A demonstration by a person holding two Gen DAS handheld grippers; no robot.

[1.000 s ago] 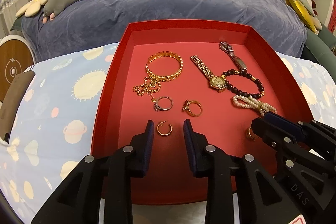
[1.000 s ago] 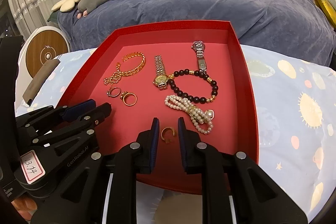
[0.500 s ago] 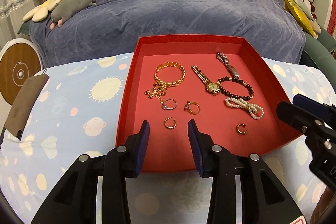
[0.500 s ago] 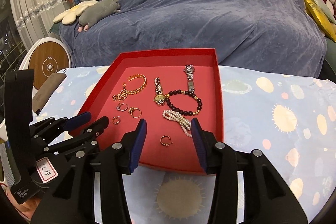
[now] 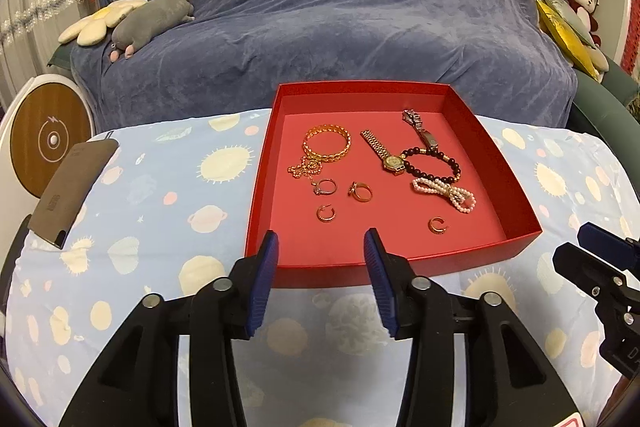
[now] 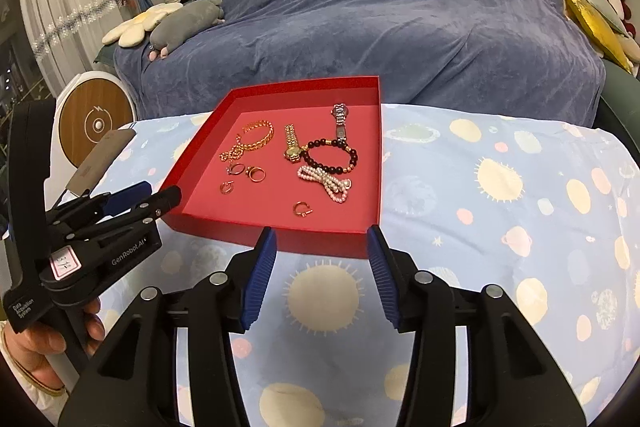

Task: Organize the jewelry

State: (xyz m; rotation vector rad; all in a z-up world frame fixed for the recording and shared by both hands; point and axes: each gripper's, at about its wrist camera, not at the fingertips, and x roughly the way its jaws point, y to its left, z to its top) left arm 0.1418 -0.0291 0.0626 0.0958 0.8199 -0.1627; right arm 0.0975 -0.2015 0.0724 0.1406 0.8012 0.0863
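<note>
Only the right wrist view shows the person's hand (image 6: pixel 38 351) gripping the left gripper (image 5: pixel 321 251). Both it and the right gripper (image 6: pixel 321 247) gape wide, empty, before the red cardboard tray (image 5: pixel 520 203) holding a gold bangle (image 5: pixel 327 146), rings, beads and pearls (image 5: pixel 444 190)

We looked from both wrist cameras, low and near, toward the far sofa (image 5: pixel 340 27). Both views shared the red tray (image 5: pixel 384 267); the left view sat left of centre, the right view further right.
</note>
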